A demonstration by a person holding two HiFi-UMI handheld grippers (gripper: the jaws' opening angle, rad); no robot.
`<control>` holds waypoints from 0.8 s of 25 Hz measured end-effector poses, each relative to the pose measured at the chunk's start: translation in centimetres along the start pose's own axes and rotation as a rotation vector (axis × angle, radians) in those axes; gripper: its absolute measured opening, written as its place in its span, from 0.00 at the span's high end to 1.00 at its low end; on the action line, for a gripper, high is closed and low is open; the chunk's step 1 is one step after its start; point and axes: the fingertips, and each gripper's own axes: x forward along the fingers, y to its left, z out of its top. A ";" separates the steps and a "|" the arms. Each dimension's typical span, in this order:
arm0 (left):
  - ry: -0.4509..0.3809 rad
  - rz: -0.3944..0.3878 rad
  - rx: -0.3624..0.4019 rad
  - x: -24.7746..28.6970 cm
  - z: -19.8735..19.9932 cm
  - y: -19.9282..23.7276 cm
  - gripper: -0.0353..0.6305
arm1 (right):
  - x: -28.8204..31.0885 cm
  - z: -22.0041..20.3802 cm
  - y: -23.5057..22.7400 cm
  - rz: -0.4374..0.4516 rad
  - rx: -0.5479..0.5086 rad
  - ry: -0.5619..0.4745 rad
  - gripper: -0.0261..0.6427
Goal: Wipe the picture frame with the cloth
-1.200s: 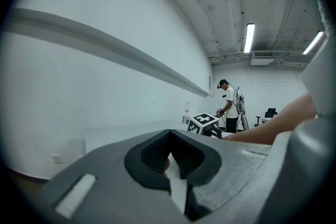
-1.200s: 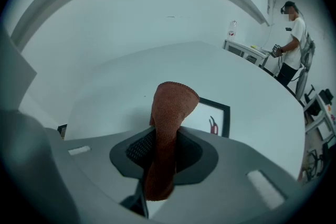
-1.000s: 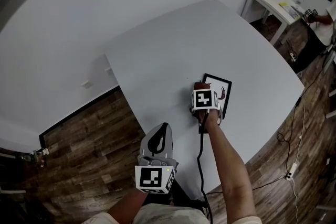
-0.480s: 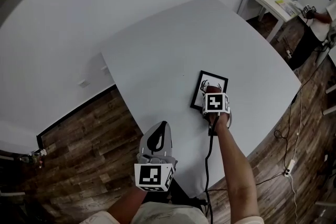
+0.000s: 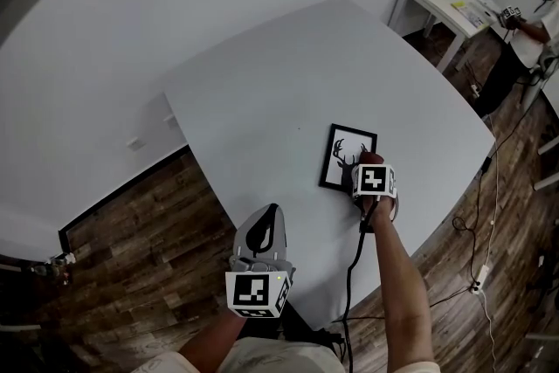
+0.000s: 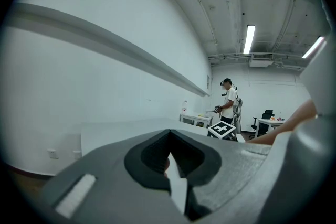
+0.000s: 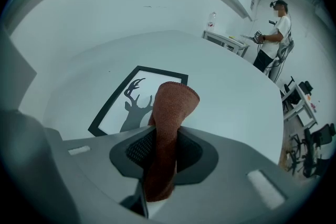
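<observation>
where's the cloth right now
The cloth is pinched in the right gripper, at the head view's right. It is held over the near right part of the picture frame, which lies flat on the white table.

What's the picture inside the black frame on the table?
Inside the picture frame is a black deer with antlers on a white background. Its lower body is hidden behind the brown cloth clamped in the right gripper.
</observation>
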 end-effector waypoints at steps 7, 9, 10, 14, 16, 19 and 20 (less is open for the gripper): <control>-0.002 0.005 0.005 -0.2 0.2 0.3 0.94 | -0.7 0.4 0.1 0.017 0.025 -0.032 0.80; -0.004 0.005 0.005 -0.1 0.4 0.2 0.95 | -2.4 0.9 0.4 0.047 0.045 -0.083 0.80; -0.005 0.004 0.004 -0.1 0.5 0.1 0.95 | -3.5 1.2 0.6 0.067 0.052 -0.120 0.80; -0.017 -0.008 0.006 0.2 1.4 0.0 0.94 | -9.5 2.7 1.4 0.121 0.054 -0.316 0.80; -0.026 -0.015 0.009 0.2 2.1 -0.3 0.94 | -13.1 3.2 1.6 0.136 0.045 -0.433 0.80; -0.045 -0.033 0.016 0.0 3.3 -1.2 0.94 | -19.4 3.2 1.6 0.119 0.022 -0.625 0.80; -0.053 -0.039 0.019 -0.2 3.9 -1.5 0.94 | -21.6 3.1 1.6 0.105 0.010 -0.696 0.80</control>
